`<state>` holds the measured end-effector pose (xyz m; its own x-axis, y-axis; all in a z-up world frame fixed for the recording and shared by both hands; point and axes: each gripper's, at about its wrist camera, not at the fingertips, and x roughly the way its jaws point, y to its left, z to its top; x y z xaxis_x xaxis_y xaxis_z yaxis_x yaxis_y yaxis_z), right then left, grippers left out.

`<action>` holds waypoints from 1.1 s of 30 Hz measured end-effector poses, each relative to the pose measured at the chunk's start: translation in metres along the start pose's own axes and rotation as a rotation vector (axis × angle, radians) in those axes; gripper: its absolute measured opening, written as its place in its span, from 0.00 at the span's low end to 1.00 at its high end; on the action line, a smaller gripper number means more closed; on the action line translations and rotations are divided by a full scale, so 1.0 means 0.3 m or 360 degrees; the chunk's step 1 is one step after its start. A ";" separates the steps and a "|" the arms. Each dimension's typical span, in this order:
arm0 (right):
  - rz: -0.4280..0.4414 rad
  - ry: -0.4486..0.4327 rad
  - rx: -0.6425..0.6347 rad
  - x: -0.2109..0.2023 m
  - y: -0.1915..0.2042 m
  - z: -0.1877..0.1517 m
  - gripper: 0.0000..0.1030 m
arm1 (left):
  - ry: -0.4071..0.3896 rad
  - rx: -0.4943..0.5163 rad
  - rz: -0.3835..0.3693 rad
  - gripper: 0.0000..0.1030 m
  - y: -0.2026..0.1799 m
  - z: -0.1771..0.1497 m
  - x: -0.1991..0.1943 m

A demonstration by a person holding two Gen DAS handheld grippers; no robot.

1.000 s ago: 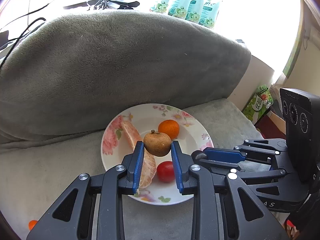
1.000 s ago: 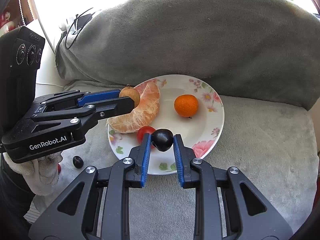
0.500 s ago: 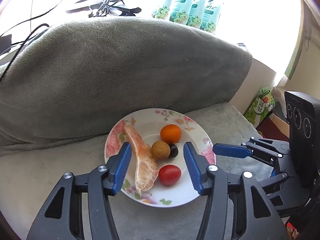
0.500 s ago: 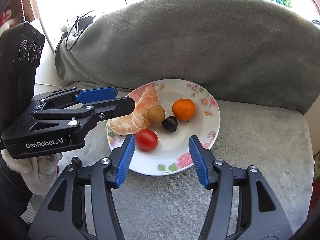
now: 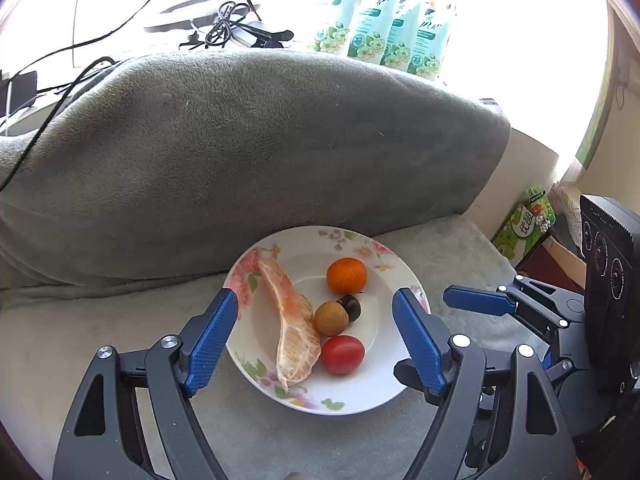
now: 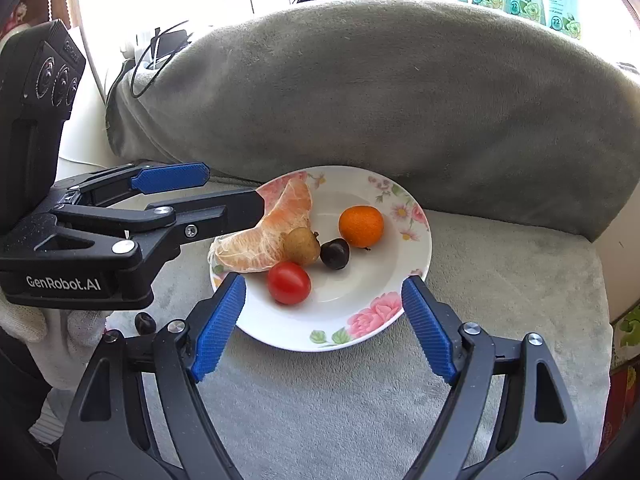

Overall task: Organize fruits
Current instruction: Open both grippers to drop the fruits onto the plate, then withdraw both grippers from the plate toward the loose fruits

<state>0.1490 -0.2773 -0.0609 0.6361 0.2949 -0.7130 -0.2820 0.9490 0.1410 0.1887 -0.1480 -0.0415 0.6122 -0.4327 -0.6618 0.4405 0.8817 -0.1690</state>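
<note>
A floral white plate [image 5: 384,384] [image 6: 412,260] sits on the grey sofa seat. On it lie a peeled citrus segment [image 5: 294,322] [image 6: 276,224], a brown longan [image 5: 331,318] [image 6: 301,246], a dark cherry [image 5: 351,306] [image 6: 335,254], a red cherry tomato [image 5: 343,354] [image 6: 289,283] and a small orange [image 5: 346,276] [image 6: 361,226]. My left gripper [image 5: 316,340] [image 6: 234,192] is open and empty, just above the plate's near side. My right gripper [image 6: 320,320] [image 5: 472,302] is open and empty at the plate's near rim.
A grey blanket-covered sofa back [image 5: 248,152] rises right behind the plate. A small dark fruit [image 6: 145,323] lies on the seat left of the plate. Cables [image 5: 228,28] and green packets [image 5: 384,28] sit behind the sofa. Boxes [image 5: 524,224] stand to the right.
Both grippers opened and dropped their fruit: the longan and the dark cherry now lie on the plate. Both grippers then pulled back and up a little.
</note>
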 end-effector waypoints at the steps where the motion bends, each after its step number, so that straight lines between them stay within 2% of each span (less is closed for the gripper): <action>1: -0.0002 -0.0004 0.0001 -0.002 0.001 0.000 0.85 | 0.0002 0.0002 0.0004 0.78 -0.002 0.000 -0.003; 2: -0.0006 -0.0012 0.0003 -0.005 0.001 0.000 0.90 | 0.0004 0.0005 0.0007 0.78 -0.003 0.001 -0.005; 3: -0.0011 -0.0027 0.0005 -0.011 0.002 0.000 0.91 | 0.0002 0.0006 0.0011 0.78 -0.004 0.001 -0.008; 33: -0.0054 -0.0087 -0.0011 -0.110 0.076 -0.005 0.91 | -0.0045 -0.0017 0.0095 0.78 0.014 -0.039 -0.151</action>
<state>0.1206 -0.2657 -0.0352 0.6838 0.2687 -0.6784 -0.2646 0.9578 0.1126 0.1550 -0.1225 -0.0207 0.6556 -0.3842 -0.6500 0.3958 0.9080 -0.1375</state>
